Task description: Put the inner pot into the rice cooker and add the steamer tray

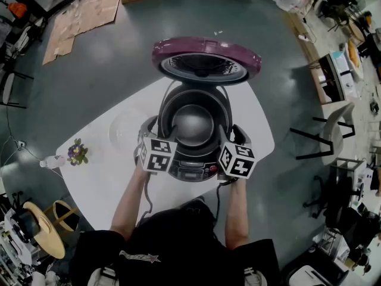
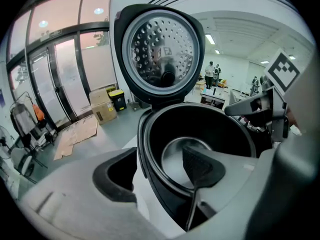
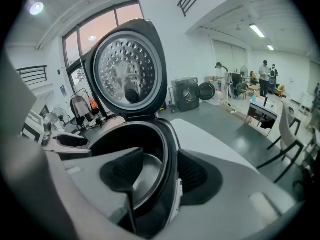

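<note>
Your dark round metal inner pot (image 1: pixel 191 124) sits inside the open grey rice cooker (image 1: pixel 191 171) at frame centre on the white table (image 1: pixel 110 186) — maroon lid (image 1: pixel 205 55) raised above it — while your left gripper (image 2: pixel 157 171) and right gripper (image 3: pixel 165 174) each straddle its rim, jaws apart, gripping nothing.

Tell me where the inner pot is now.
At the head view's centre, the inner pot sits inside the rice cooker, below the raised lid, with the left gripper and right gripper open astride its near rim.
</note>
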